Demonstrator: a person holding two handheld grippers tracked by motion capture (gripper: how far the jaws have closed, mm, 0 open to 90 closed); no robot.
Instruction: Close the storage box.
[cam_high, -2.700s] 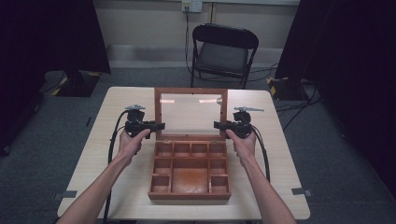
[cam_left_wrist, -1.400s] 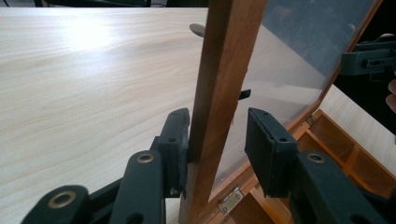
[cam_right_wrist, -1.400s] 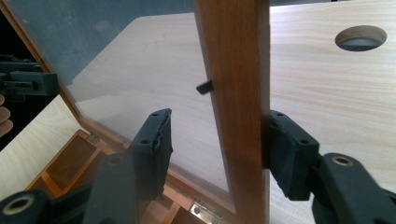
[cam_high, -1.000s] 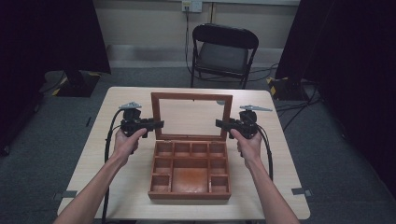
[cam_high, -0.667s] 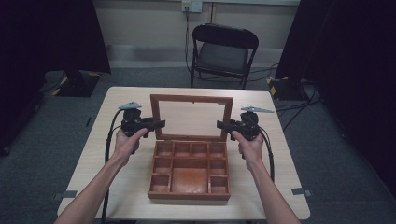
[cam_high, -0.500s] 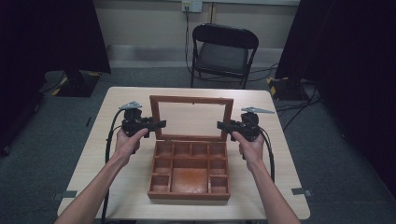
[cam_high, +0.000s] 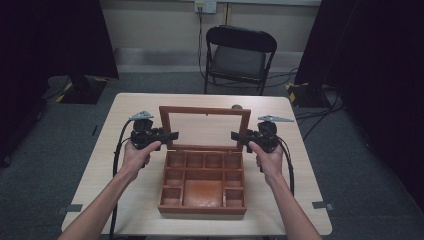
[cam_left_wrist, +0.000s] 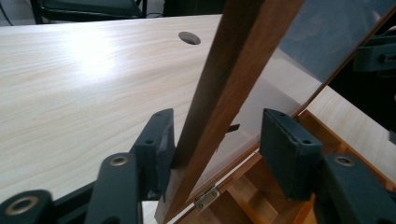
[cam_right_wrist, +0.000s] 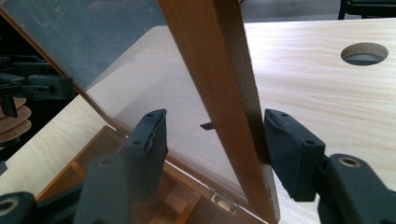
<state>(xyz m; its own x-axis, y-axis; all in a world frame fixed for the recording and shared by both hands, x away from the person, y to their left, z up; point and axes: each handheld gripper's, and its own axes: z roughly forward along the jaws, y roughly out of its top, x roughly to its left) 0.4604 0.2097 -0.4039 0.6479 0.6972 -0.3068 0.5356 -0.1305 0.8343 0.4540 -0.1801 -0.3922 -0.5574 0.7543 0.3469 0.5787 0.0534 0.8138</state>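
Stood on the pale worktop (cam_high: 135, 110): wooden compartment box (cam_high: 203, 182), its glass-paned lid (cam_high: 205, 127) raised and tilted back. Straddled the lid's side rails, released and wide apart: left hand-held gripper (cam_high: 169, 135) and right hand-held gripper (cam_high: 237, 135), one pad of each touching wood.

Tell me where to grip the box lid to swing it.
Grip the lid by its two wooden side rails, one gripper from each side, jaws straddling the rail's thickness. The middle is a clear pane, and the hinges run along the bottom edge. The left gripper and right gripper already straddle the rails, open.
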